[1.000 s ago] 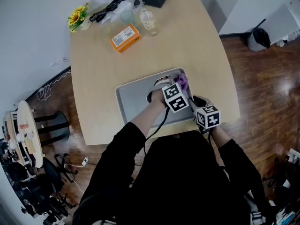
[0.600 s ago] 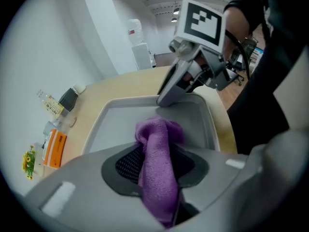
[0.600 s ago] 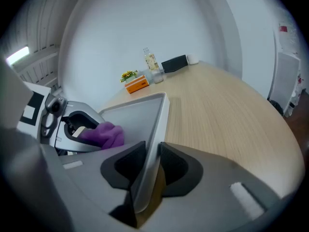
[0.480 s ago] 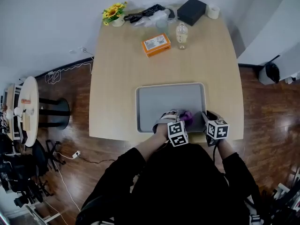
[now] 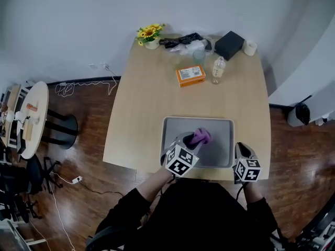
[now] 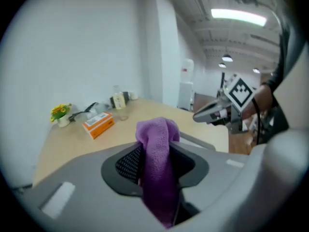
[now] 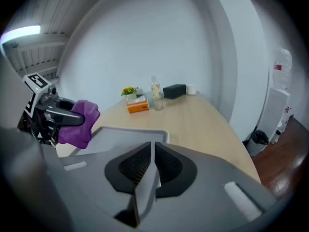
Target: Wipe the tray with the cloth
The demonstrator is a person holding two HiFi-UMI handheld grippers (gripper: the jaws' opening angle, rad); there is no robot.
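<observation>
A grey tray (image 5: 178, 135) lies at the near edge of the wooden table. My left gripper (image 5: 194, 140) is shut on a purple cloth (image 5: 200, 136) and holds it over the tray's middle. In the left gripper view the cloth (image 6: 157, 149) hangs bunched between the pads. My right gripper (image 5: 239, 148) is at the tray's near right corner. Its jaws are closing, and in the right gripper view the thin rim of the tray (image 7: 125, 137) is pinched between its pads (image 7: 137, 166). That view also shows the left gripper (image 7: 60, 112) with the cloth (image 7: 77, 122).
At the table's far end stand an orange box (image 5: 190, 75), a clear bottle (image 5: 219, 69), a black box (image 5: 230, 45), a tape roll (image 5: 250, 48), a flower pot (image 5: 150, 35) and a tangle of black cable (image 5: 183, 40). A round side table (image 5: 26, 119) stands on the floor to the left.
The right gripper's jaws have come together on the tray's rim. The left gripper still holds the cloth over the tray. The head view has swung, so the table sits differently in the frame.
</observation>
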